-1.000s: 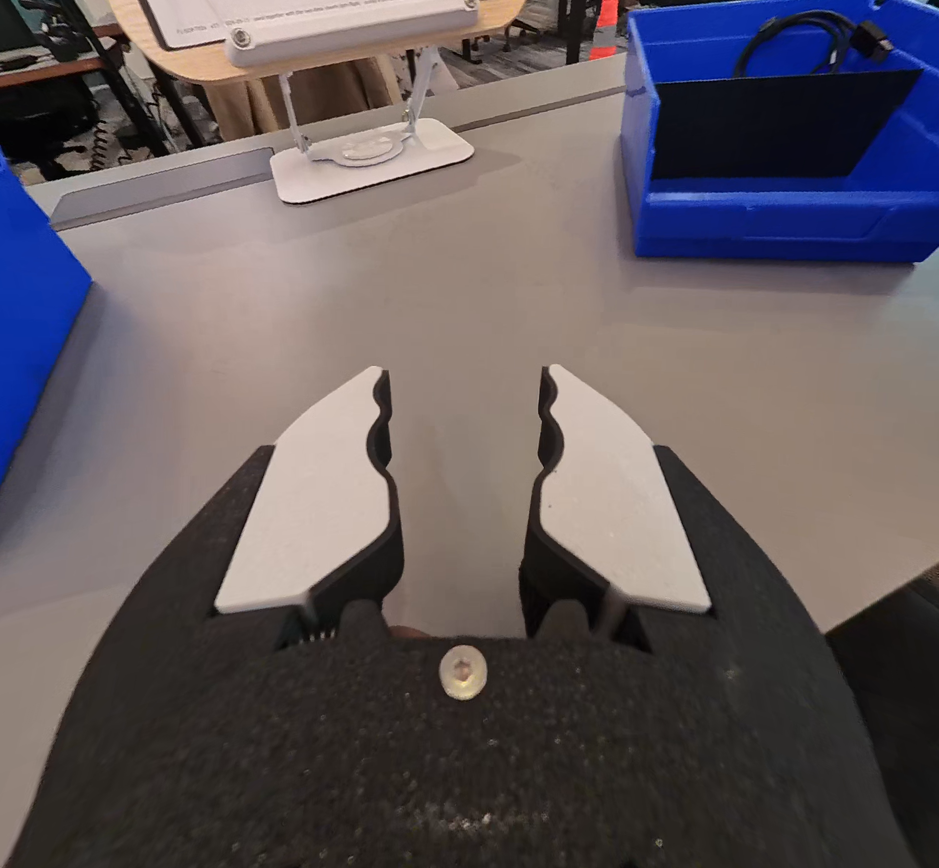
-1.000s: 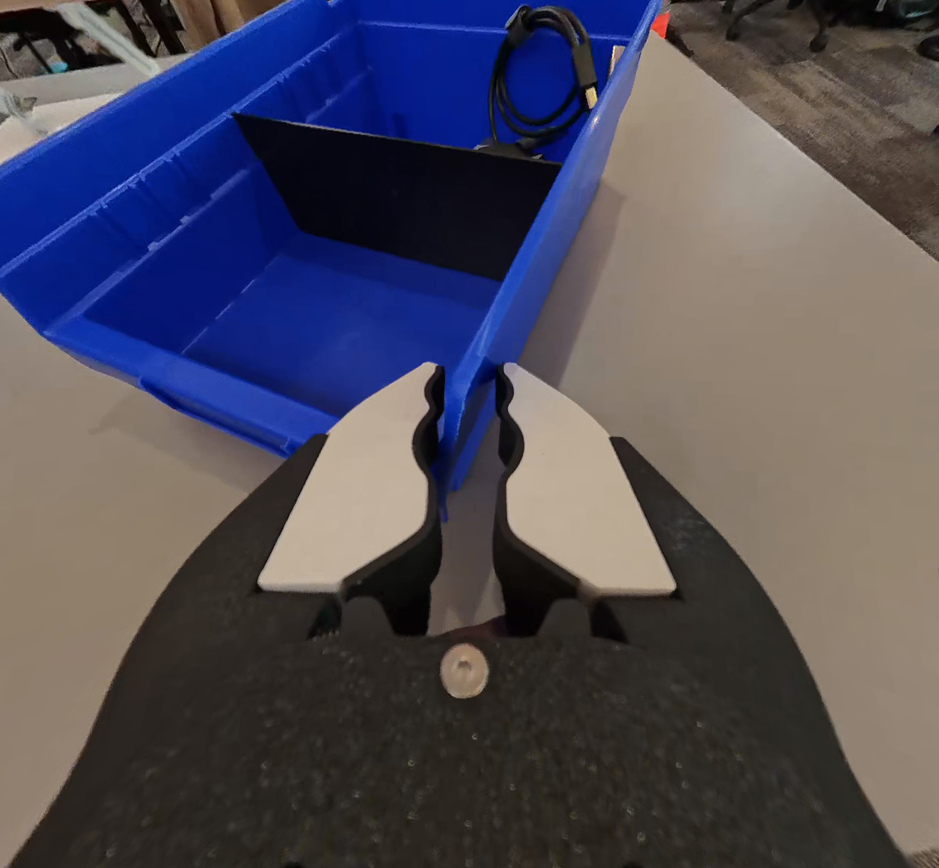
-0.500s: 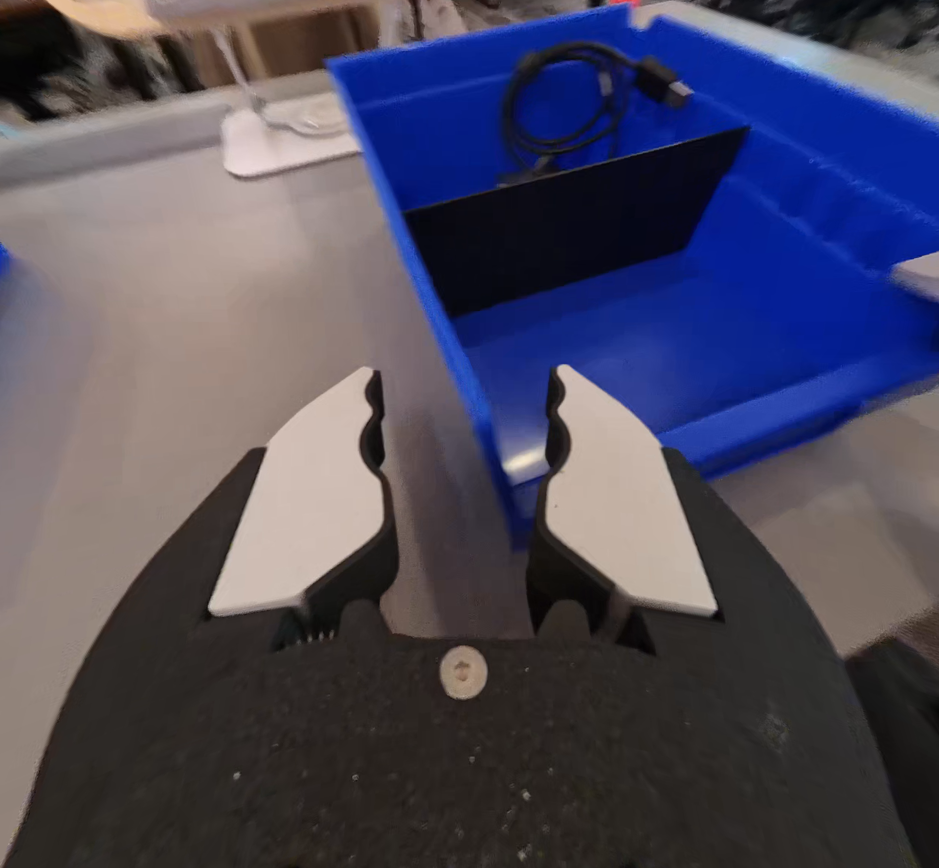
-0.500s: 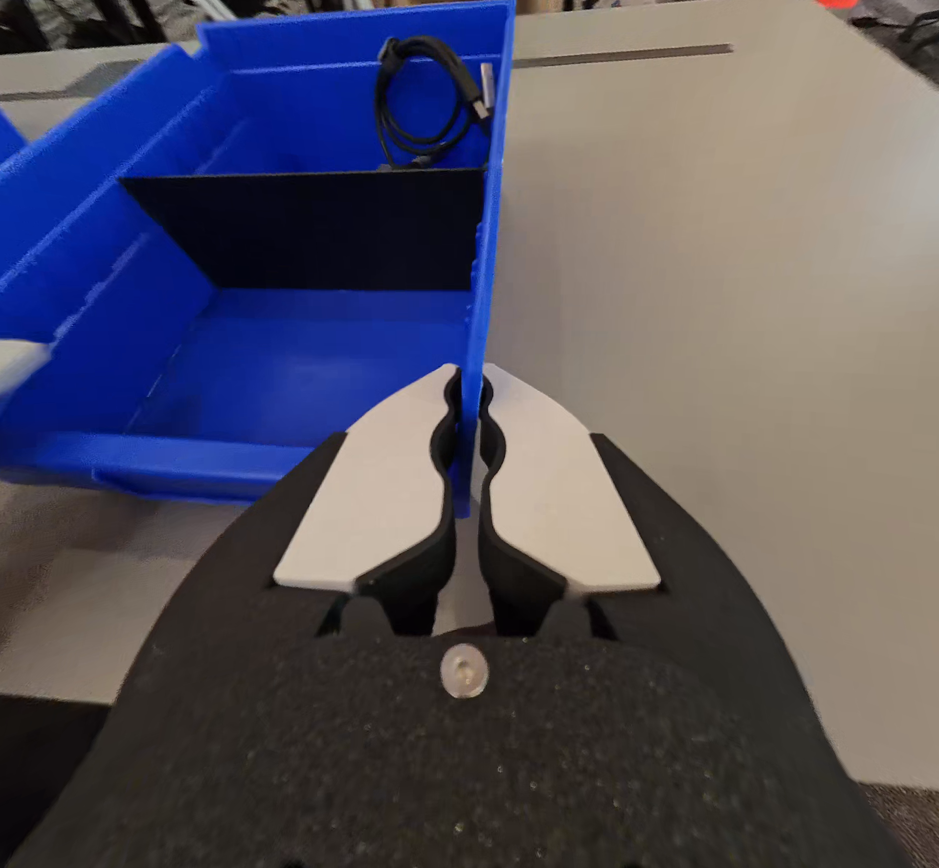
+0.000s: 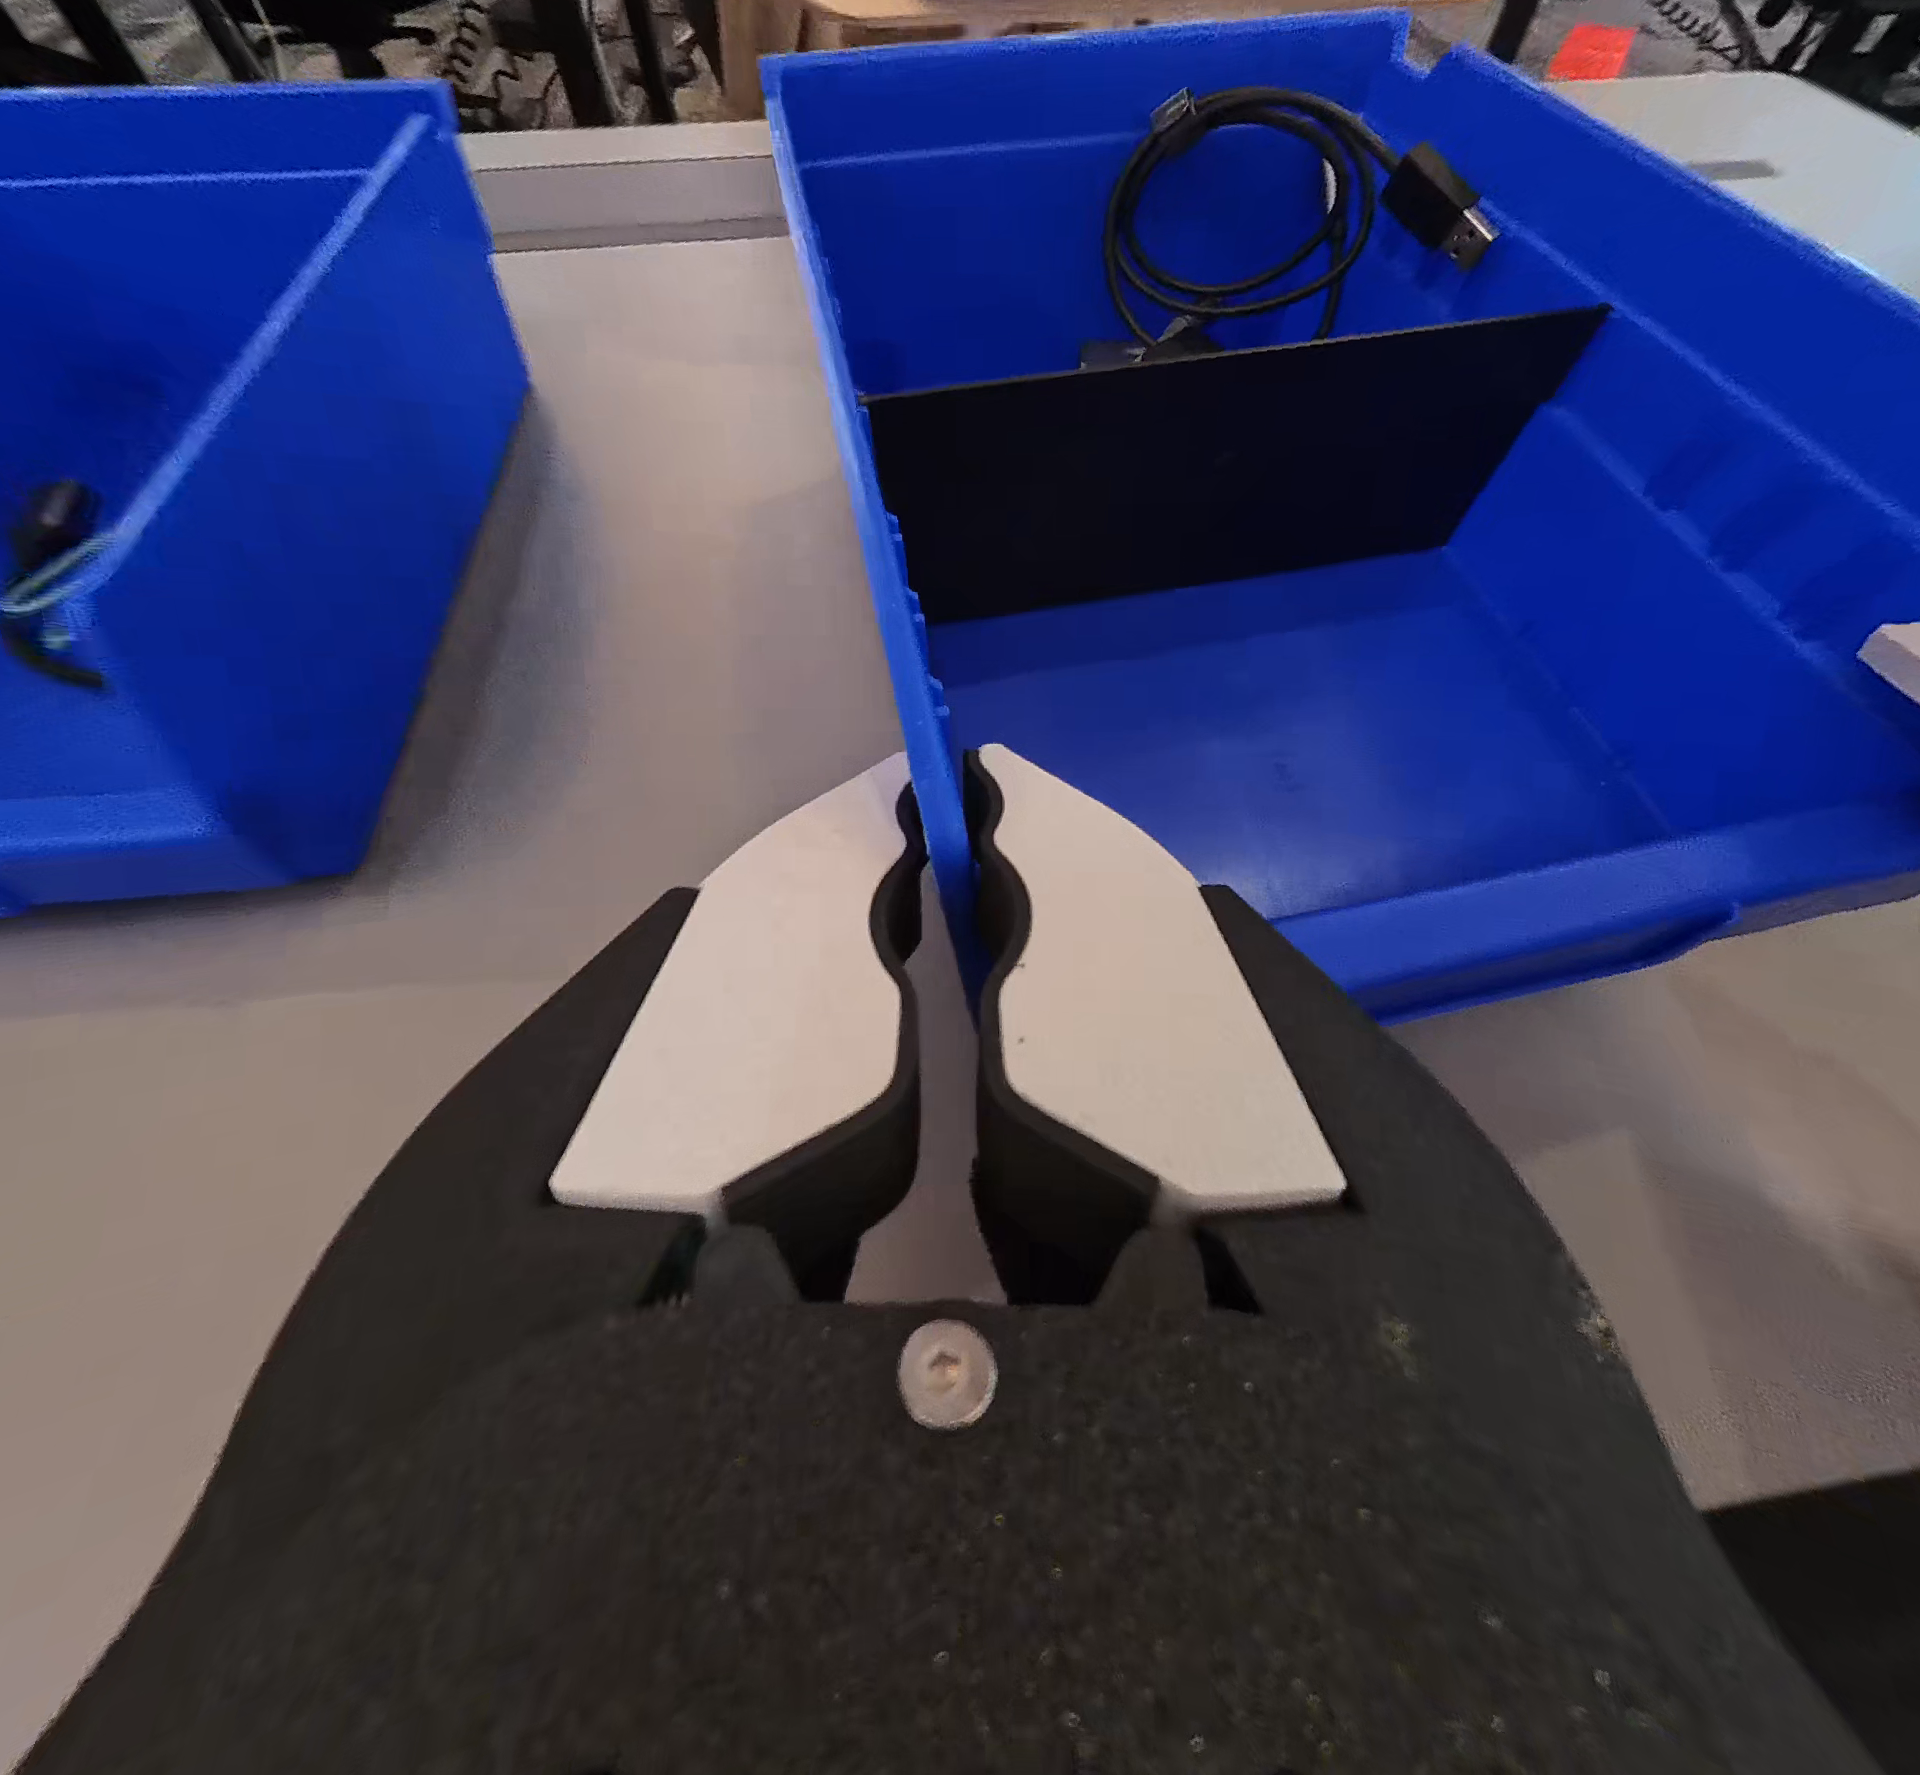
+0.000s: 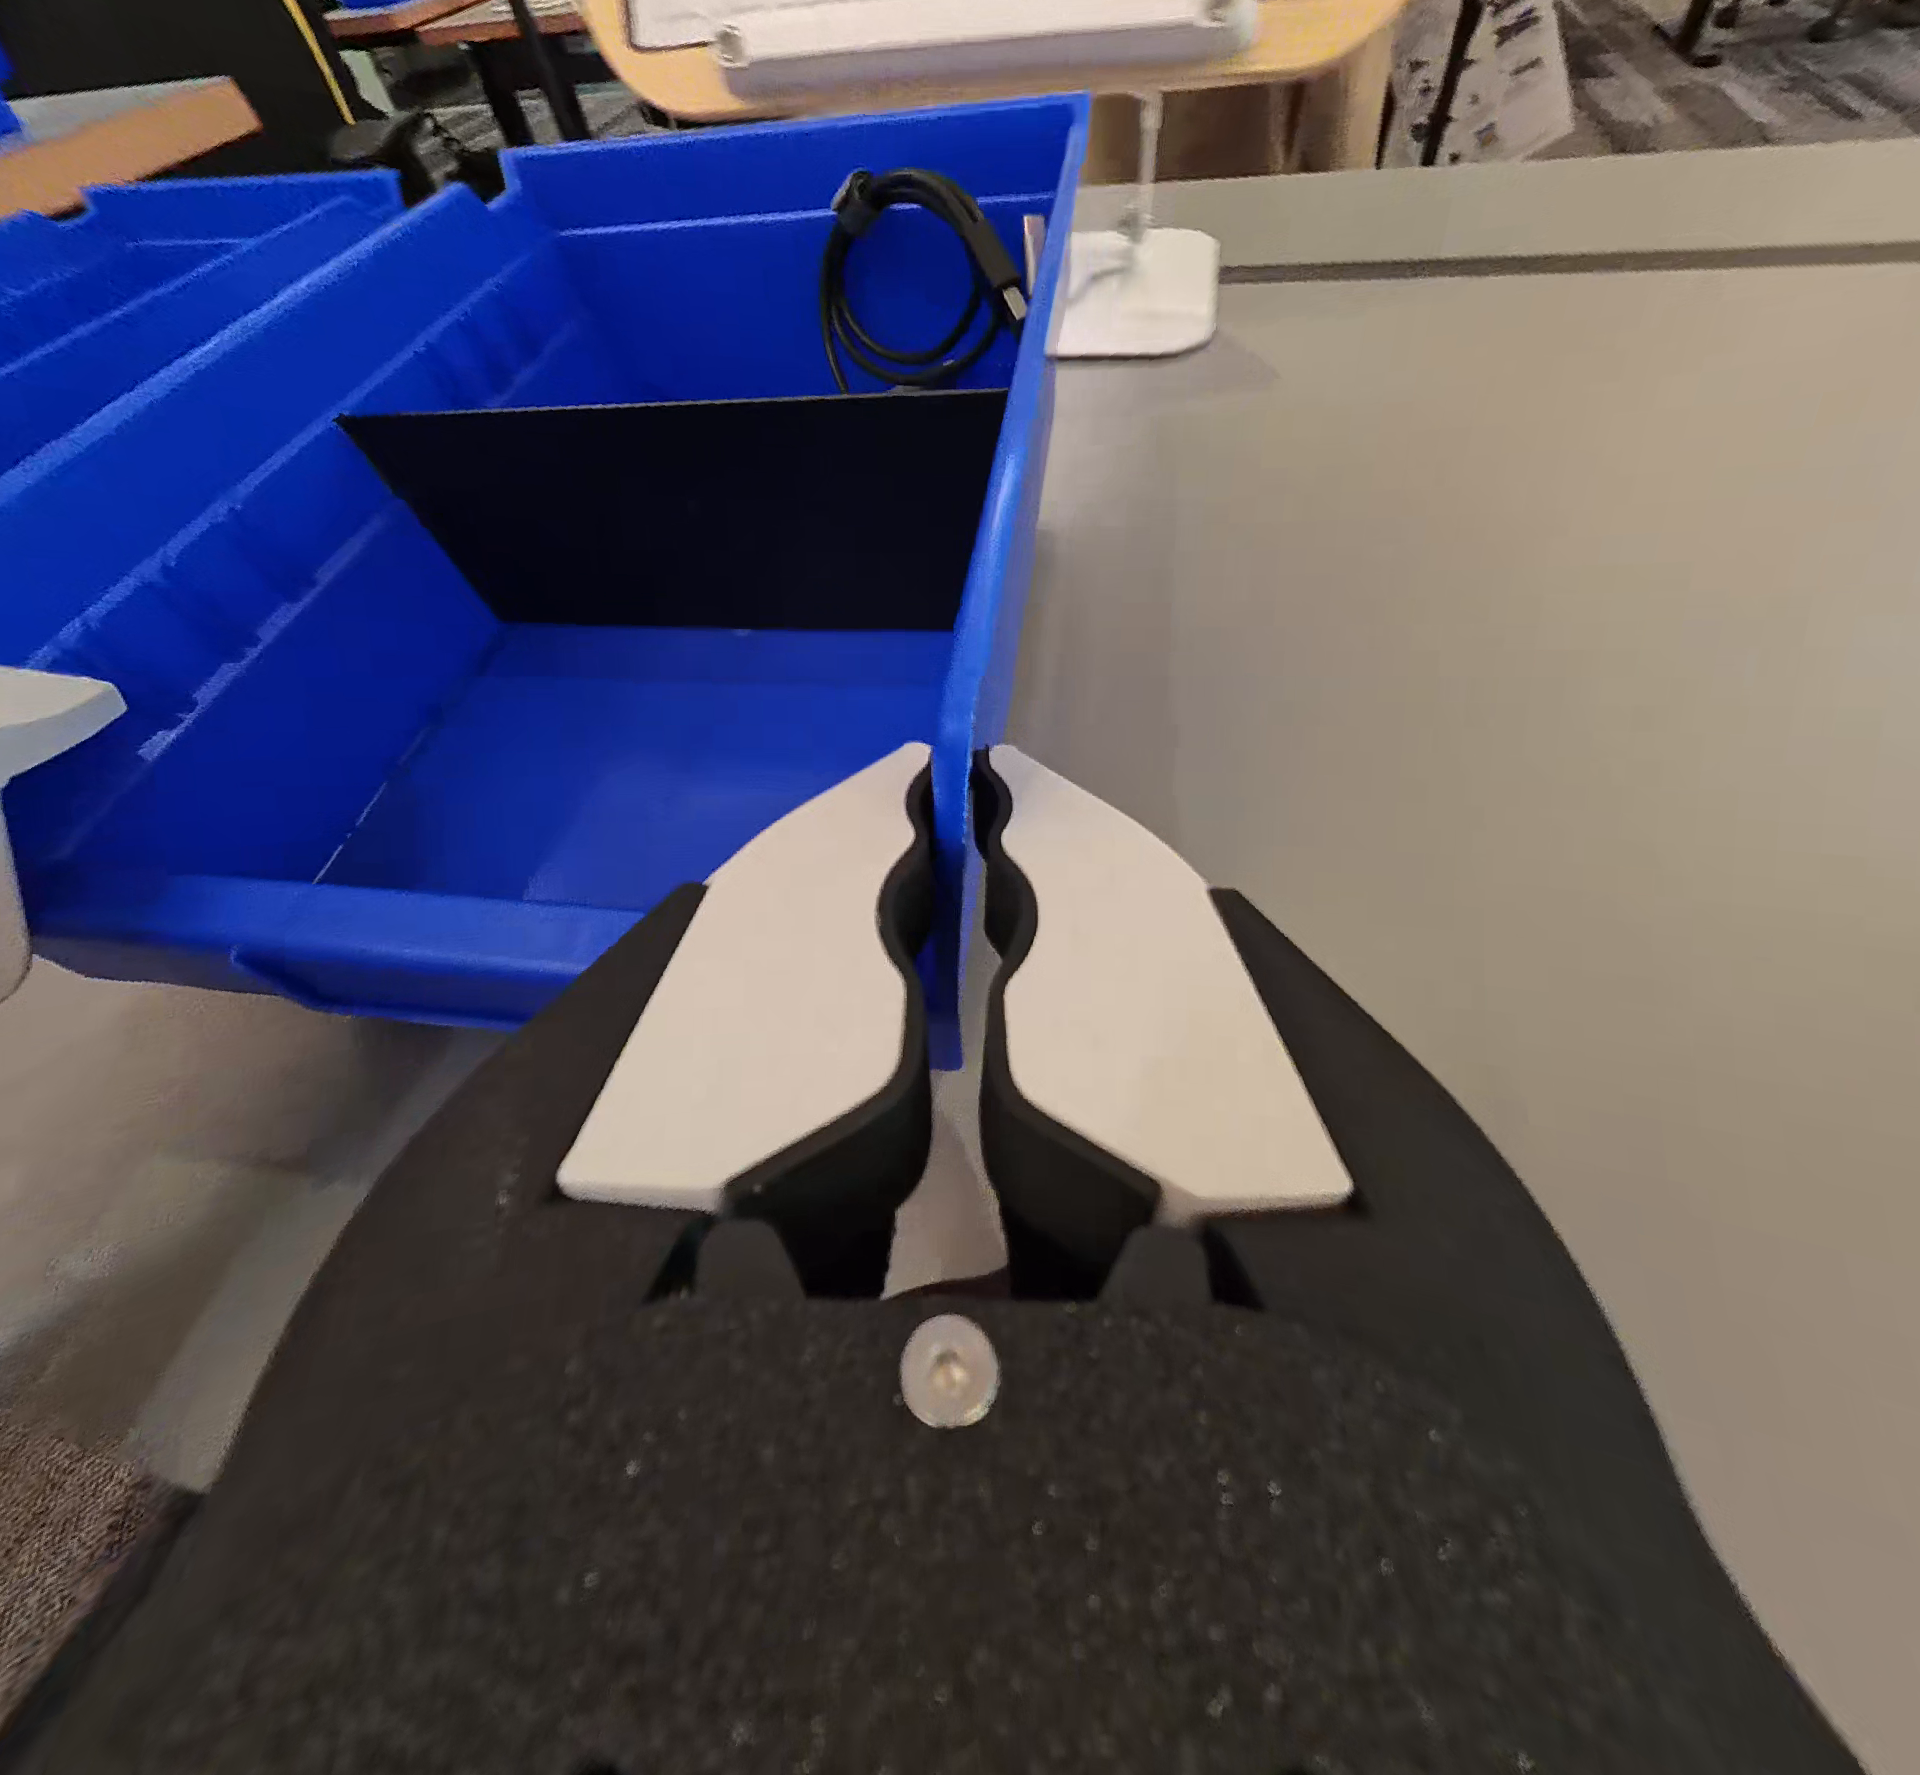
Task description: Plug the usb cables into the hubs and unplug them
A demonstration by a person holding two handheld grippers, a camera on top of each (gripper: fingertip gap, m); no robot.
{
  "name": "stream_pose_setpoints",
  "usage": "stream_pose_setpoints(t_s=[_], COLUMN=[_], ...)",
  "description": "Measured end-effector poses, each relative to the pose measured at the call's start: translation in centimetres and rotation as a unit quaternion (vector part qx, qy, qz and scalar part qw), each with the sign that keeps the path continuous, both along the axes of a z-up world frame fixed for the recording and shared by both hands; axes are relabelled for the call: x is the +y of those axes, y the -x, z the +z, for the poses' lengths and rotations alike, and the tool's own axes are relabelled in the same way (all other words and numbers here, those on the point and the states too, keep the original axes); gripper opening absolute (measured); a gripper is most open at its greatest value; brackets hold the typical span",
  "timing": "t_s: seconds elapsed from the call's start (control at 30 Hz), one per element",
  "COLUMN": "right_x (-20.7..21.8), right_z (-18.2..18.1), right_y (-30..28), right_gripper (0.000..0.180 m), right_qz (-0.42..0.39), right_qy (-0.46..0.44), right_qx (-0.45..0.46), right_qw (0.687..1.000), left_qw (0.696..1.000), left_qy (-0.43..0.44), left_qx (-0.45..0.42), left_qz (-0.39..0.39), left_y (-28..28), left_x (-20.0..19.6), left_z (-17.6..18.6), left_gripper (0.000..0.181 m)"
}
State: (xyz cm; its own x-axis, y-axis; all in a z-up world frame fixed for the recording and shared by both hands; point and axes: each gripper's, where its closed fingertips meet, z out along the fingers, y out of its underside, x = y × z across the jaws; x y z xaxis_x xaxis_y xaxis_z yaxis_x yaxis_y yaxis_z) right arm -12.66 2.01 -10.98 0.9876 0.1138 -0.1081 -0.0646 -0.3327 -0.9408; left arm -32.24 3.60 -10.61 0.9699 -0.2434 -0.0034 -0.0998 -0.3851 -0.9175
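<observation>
A blue bin point(image 5: 1714, 437) with a black divider point(image 5: 1195, 468) stands on the grey table. A coiled black USB cable point(image 5: 1247, 208) lies in its far compartment; it also shows in the right wrist view point(image 6: 914, 271). The near compartment is empty. My left gripper point(image 5: 943, 775) is shut on the bin's left wall near the front corner. My right gripper point(image 6: 951, 769) is shut on the bin's right wall point(image 6: 1013, 603) near the front corner. The right gripper's fingertip point(image 5: 1896, 655) shows at the left wrist view's right edge. No hub is visible.
A second blue bin point(image 5: 260, 478) stands to the left, with a dark cable point(image 5: 42, 562) inside. A wooden board on a white stand point(image 6: 1143, 291) holds an instruction sheet behind the bins. The grey table point(image 6: 1507, 686) extends to the right. The tips of one gripper are about 20 centimeters away from the tips of the other.
My left gripper swung right to the bin and closed on its left wall. My right gripper closed on the right wall. The bin has turned and shifted on the table.
</observation>
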Motion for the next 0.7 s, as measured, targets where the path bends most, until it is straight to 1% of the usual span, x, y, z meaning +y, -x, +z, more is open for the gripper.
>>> stream_pose_setpoints(t_s=[0.03,0.2,0.33,0.37,0.4,0.43,0.47,0.5,0.53,0.57,0.63,0.7], right_x=[0.7,4.0,4.6,4.7,4.8,4.8,4.8,4.6,4.2,3.5,1.5,-0.7], right_z=[0.1,-1.0,-1.8,-2.1,-2.3,-2.2,-1.9,-1.5,-1.3,-1.0,-0.7,-0.7], right_y=[1.4,6.2,6.9,6.8,6.9,7.0,7.0,6.8,6.6,6.3,5.4,4.5], right_gripper=[0.004,0.004,0.004,0.004,0.004,0.004,0.009,0.025,0.038,0.045,0.049,0.048], right_qz=[0.005,0.02,0.011,0.006,0.009,0.018,0.025,0.031,0.044,0.057,0.076,0.089], right_qy=[-0.001,0.018,0.018,0.021,0.027,0.025,0.014,0.004,0.001,-0.002,-0.01,-0.013], right_qx=[-0.002,0.004,-0.006,-0.012,-0.011,-0.008,-0.009,-0.009,-0.006,-0.004,-0.003,0.0], right_qw=[1.0,1.0,1.0,1.0,1.0,0.999,1.0,0.999,0.999,0.998,0.997,0.996], left_qw=[1.0,1.0,1.0,1.0,0.999,0.999,0.998,0.998,0.998,0.998,0.996,0.991], left_qy=[0.0,0.014,0.0,-0.003,-0.005,-0.007,-0.013,-0.025,-0.037,-0.048,-0.06,-0.067], left_qx=[0.002,0.01,0.012,0.02,0.031,0.044,0.054,0.055,0.052,0.049,0.053,0.065], left_qz=[0.003,0.017,0.006,0.0,-0.008,-0.011,-0.012,-0.016,-0.017,-0.008,0.029,0.091], left_y=[1.3,5.9,6.5,6.3,6.1,6.1,6.4,6.7,7.4,8.6,12.5,18.0], left_x=[0.6,3.0,3.3,3.2,2.9,2.3,1.4,0.2,-0.9,-1.9,-3.1,-2.8], left_z=[0.1,-1.0,-2.1,-2.2,-2.2,-2.1,-1.8,-1.4,-0.7,-0.1,0.9,1.5], left_gripper=[0.004,0.004,0.007,0.012,0.039,0.071,0.076,0.066,0.062,0.059,0.057,0.054])
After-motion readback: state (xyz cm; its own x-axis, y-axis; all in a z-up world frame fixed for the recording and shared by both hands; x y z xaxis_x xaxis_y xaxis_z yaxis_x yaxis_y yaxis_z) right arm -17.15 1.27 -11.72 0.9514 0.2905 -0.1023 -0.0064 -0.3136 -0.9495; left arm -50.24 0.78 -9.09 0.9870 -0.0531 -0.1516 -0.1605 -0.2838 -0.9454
